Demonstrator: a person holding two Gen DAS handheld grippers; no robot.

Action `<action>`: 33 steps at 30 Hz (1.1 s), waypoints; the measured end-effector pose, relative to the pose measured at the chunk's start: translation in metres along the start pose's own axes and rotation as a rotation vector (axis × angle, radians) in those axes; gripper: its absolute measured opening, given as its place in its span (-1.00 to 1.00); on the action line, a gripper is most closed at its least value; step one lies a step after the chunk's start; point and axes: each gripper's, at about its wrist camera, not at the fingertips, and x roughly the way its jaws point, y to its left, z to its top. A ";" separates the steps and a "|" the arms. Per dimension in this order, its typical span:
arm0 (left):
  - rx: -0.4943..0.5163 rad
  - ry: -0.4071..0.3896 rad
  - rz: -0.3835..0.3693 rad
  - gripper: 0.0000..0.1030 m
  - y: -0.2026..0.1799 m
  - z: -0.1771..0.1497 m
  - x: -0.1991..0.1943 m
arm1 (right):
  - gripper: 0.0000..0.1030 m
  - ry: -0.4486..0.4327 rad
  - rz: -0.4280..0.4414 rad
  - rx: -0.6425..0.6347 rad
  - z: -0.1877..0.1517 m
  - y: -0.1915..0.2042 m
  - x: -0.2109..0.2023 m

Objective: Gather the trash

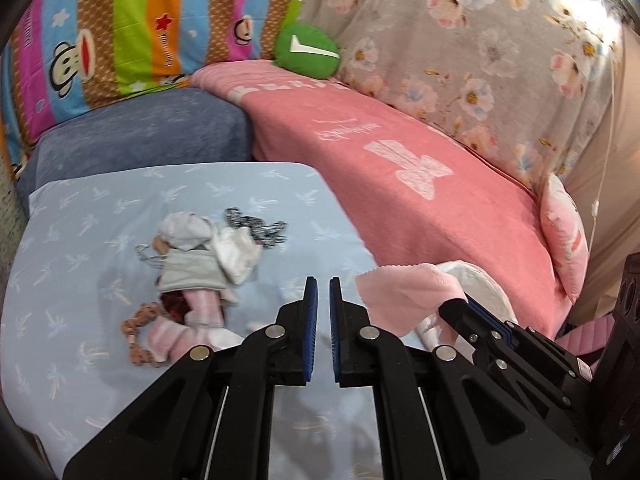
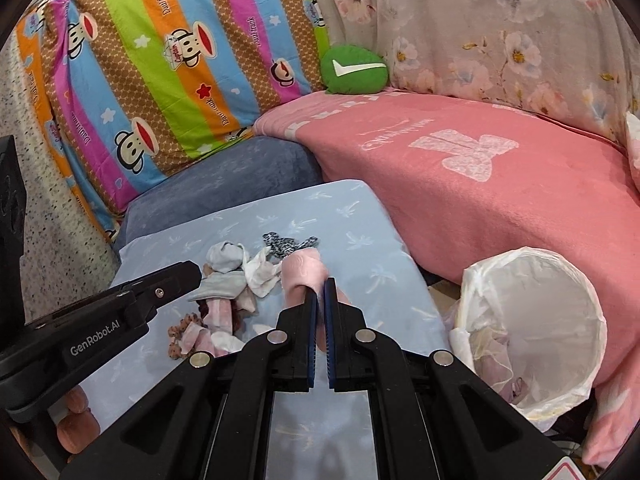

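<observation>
Right gripper (image 2: 320, 286): jaws pressed together on a pink cloth (image 2: 301, 274), held up over the blue sheet.
Left gripper (image 1: 323, 284): jaws nearly touching, with nothing between them. Its side says "GenRobot.AI" in the right wrist view.
Blue sheet (image 1: 80, 340): pale blue with little palm trees.
Pile of scraps (image 1: 200, 268): small bits of white, grey and pink cloth, a speckled black and white piece and a brown beaded string, all lying on the blue sheet.
Bin (image 2: 560, 264): white bag inside, open top, beside the blue sheet and touching the pink blanket. Something pale lies at the bottom, maybe more cloth, hard to tell.
Pink blanket (image 2: 460, 200): white writing, too curly to read.
Green cushion (image 2: 354, 69): white tick on it.
Striped pillow (image 2: 172, 80): monkey faces and the word "Captain".
</observation>
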 end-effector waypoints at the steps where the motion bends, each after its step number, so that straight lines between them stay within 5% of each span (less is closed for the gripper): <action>1: 0.012 0.003 -0.011 -0.88 -0.008 0.000 0.002 | -0.94 -0.004 -0.010 0.010 0.000 -0.009 -0.003; 10: 0.103 0.027 -0.083 -0.87 -0.076 0.000 0.022 | -0.94 -0.027 -0.091 0.105 -0.003 -0.084 -0.019; 15: 0.058 0.063 -0.062 -0.84 -0.076 -0.009 0.035 | -0.94 -0.020 -0.100 0.126 -0.007 -0.103 -0.021; 17: 0.023 0.086 -0.018 -0.48 -0.065 -0.016 0.042 | -0.94 -0.016 -0.096 0.124 -0.011 -0.103 -0.019; 19: -0.027 0.084 0.042 0.42 -0.047 -0.026 0.044 | -0.94 -0.008 -0.092 0.115 -0.016 -0.100 -0.015; 22: -0.062 0.087 0.139 0.66 -0.023 -0.036 0.049 | -0.94 0.012 -0.073 0.111 -0.021 -0.093 -0.007; 30: -0.194 0.212 0.259 0.66 0.044 -0.061 0.078 | -0.94 0.060 -0.030 0.082 -0.032 -0.068 0.015; 33: -0.213 0.242 0.244 0.46 0.051 -0.067 0.088 | -0.94 0.073 -0.025 0.072 -0.034 -0.064 0.020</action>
